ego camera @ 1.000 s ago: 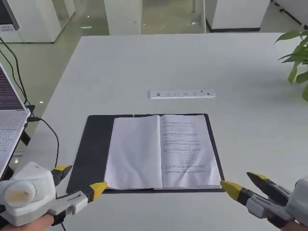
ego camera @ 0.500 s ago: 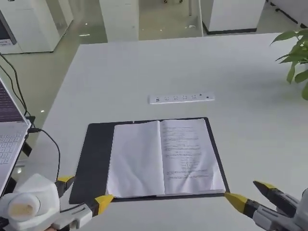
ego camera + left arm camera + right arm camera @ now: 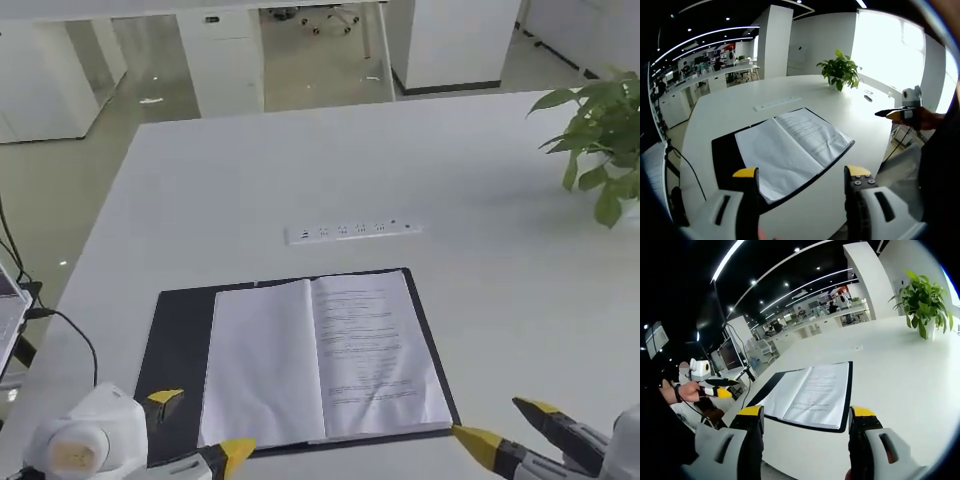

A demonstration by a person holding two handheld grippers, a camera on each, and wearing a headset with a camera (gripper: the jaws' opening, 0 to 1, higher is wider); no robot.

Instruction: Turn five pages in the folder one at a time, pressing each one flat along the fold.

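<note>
Folder (image 3: pixel 180 350): lies open and flat on the tabletop (image 3: pixel 300 160), just ahead of both grippers, its near edge toward the person.
Left gripper (image 3: pixel 200 428): jaws spread wide, holding nothing; it hovers at the folder's near left corner, by the bare dark cover.
Right gripper (image 3: pixel 505 425): jaws also wide and empty; it sits just off the near right corner, not touching the folder.
Fold (image 3: pixel 315 360): runs away from the person, from near edge to far edge, between the two grippers.
Pages: a blank page (image 3: pixel 260 365) lies left of the fold, a printed page (image 3: pixel 365 350) right of it; both look flat.
Key relation: the printed page's free edge lies along the folder's right side, so the right gripper is the nearer one to lift it. The left gripper is then better placed to press along the fold.
Step, as judged: between turns, no page in hand.
Beyond: a power strip (image 3: pixel 350 231) lies past the far edge, and a plant (image 3: pixel 595 150) stands well off to the right.
</note>
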